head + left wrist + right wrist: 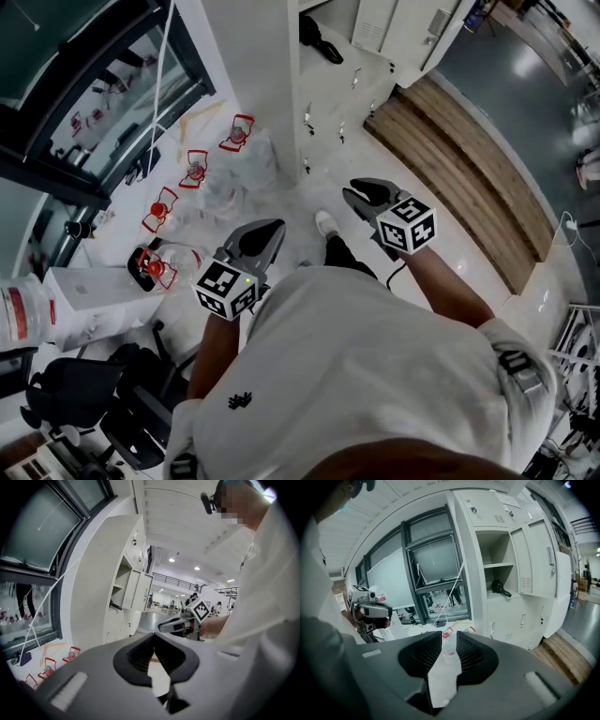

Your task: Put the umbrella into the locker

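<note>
A black folded umbrella (pixel 500 589) lies on the lower shelf of an open white locker compartment (pixel 483 550); the head view shows the umbrella (pixel 319 42) at the top, in the same locker (pixel 309 84). Neither gripper is near it, and both are held out in front of the person. My left gripper (pixel 153 638) has its jaws touching at the tips with nothing between them; the head view has it (pixel 267 232) at centre left. The jaws of my right gripper (pixel 449 637) stand a narrow gap apart and are empty; it points toward the lockers (pixel 361 194).
Several clear bottles with red handles (pixel 195 171) and crumpled plastic bags (pixel 239 178) lie on the floor below a dark-framed window (pixel 103 103). A wooden step (pixel 459 178) runs along the right. A white box (pixel 89 295) and a black chair (pixel 75 394) stand at the left.
</note>
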`<action>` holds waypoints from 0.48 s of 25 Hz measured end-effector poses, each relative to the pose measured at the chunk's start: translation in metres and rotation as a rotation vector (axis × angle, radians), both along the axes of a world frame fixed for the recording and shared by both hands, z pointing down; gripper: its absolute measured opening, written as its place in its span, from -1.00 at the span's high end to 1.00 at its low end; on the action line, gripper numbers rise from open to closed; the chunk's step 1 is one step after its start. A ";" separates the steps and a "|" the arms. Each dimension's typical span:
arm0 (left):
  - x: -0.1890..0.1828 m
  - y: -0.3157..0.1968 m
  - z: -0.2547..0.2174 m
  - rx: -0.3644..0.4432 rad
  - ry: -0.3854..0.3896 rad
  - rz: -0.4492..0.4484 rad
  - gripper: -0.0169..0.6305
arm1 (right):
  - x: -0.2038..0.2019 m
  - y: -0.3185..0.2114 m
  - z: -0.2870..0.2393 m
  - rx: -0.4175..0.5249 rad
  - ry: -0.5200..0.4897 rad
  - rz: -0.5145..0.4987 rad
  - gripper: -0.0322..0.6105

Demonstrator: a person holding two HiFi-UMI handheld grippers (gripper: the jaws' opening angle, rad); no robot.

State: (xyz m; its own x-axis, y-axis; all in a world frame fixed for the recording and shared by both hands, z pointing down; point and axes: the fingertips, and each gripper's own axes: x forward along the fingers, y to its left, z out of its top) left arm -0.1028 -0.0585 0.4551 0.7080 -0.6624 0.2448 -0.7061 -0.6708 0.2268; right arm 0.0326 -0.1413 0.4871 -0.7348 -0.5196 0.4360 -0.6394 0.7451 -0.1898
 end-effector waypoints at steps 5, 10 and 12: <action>-0.004 0.005 0.002 -0.008 0.003 -0.004 0.77 | -0.007 0.005 0.000 0.002 0.008 -0.013 0.60; -0.006 0.008 0.002 -0.007 0.005 -0.012 0.77 | -0.011 0.011 0.003 0.014 0.033 -0.042 0.63; -0.006 0.008 0.004 -0.012 0.007 -0.016 0.77 | -0.013 0.013 0.005 0.015 0.037 -0.051 0.64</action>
State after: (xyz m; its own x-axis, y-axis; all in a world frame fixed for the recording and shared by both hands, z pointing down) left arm -0.1092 -0.0502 0.4591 0.6987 -0.6711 0.2480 -0.7154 -0.6565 0.2392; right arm 0.0192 -0.1286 0.4922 -0.7441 -0.4887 0.4556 -0.6070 0.7794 -0.1554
